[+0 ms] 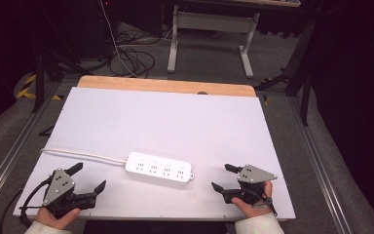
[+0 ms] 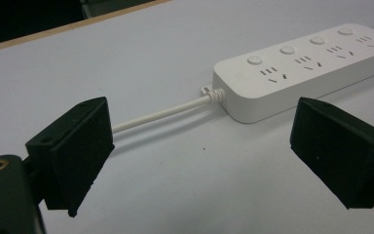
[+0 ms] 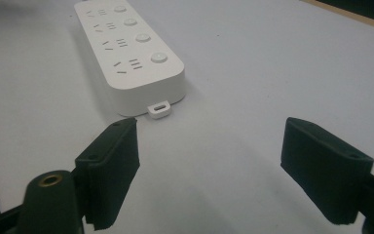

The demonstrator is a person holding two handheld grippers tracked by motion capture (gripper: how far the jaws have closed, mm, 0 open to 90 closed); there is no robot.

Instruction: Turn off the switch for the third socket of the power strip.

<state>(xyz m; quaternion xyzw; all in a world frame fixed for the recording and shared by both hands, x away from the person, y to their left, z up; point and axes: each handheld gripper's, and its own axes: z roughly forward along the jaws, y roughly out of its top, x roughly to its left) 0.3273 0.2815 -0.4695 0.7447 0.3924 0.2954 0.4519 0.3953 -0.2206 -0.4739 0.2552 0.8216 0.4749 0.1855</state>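
Two handheld black grippers at the worktop's near edge, left gripper [image 1: 88, 176] and right gripper [image 1: 224, 177], jaws wide and holding nothing, white rectangular plastic power strip [image 1: 159, 166] with four sockets and round buttons lying flat between them, white cable [image 1: 80, 154] trailing left, white worktop [image 1: 165, 117]

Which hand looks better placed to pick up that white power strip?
Probably the right gripper: its open jaws sit slightly nearer the power strip, facing its free end. The left gripper, also open, faces the cord end.
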